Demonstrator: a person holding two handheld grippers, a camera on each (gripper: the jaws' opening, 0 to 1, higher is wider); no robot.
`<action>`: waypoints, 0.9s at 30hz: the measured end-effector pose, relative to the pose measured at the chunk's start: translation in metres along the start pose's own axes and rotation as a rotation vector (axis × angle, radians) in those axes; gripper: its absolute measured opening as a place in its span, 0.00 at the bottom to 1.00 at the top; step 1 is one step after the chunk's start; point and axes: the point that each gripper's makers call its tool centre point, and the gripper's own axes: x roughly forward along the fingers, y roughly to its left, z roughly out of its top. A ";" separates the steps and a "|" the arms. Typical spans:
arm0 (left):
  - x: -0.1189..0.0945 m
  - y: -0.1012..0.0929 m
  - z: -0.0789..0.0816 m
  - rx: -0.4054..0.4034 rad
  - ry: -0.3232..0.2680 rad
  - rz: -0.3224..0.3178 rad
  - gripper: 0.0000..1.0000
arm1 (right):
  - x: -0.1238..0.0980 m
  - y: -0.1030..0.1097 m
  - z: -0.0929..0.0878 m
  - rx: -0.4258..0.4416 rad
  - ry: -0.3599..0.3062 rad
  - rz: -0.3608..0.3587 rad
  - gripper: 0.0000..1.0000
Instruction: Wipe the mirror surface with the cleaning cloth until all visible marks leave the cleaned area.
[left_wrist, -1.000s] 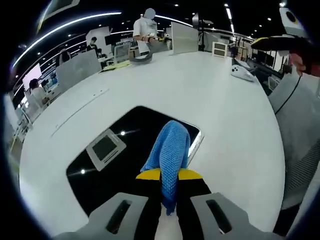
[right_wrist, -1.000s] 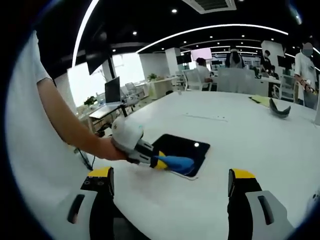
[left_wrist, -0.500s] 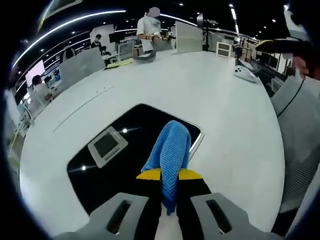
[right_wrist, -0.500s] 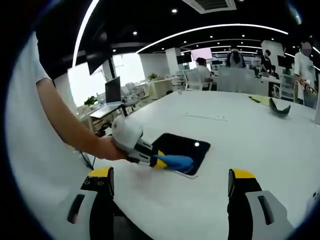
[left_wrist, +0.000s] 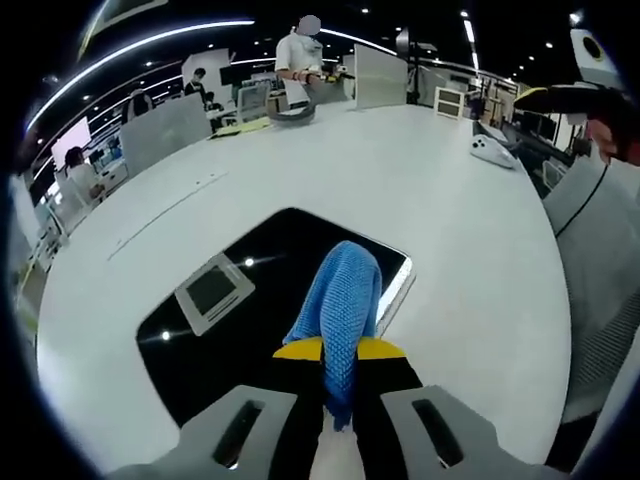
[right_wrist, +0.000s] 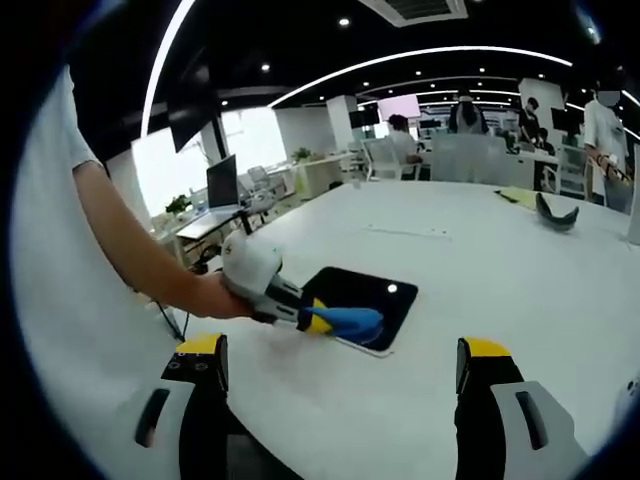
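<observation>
Left claw (left_wrist: 338, 352) clenched on soft, limp blue knitted cleaning cloth (left_wrist: 340, 300), draped onto dark rectangular mirror (left_wrist: 250, 310) lying flat on white counter (left_wrist: 400, 180); right claw (right_wrist: 340, 375) released, near mirror.

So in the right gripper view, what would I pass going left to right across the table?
The person's hand → the left tool → the blue cleaning cloth clamped in it → the mirror → a dark curved object far right.

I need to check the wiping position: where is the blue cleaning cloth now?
The blue knitted cleaning cloth is clamped in the left gripper, its free end lying on the dark rectangular mirror near the mirror's right edge, on the white table.
</observation>
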 end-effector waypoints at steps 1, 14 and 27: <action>0.000 0.001 0.000 0.002 -0.001 0.001 0.06 | 0.000 0.000 0.000 0.001 0.002 -0.001 0.94; 0.000 0.011 0.000 0.012 -0.008 -0.003 0.06 | 0.005 0.000 0.001 0.003 0.009 -0.003 0.94; 0.001 0.022 0.001 0.005 -0.019 0.002 0.06 | 0.008 -0.001 0.000 0.004 0.025 -0.005 0.94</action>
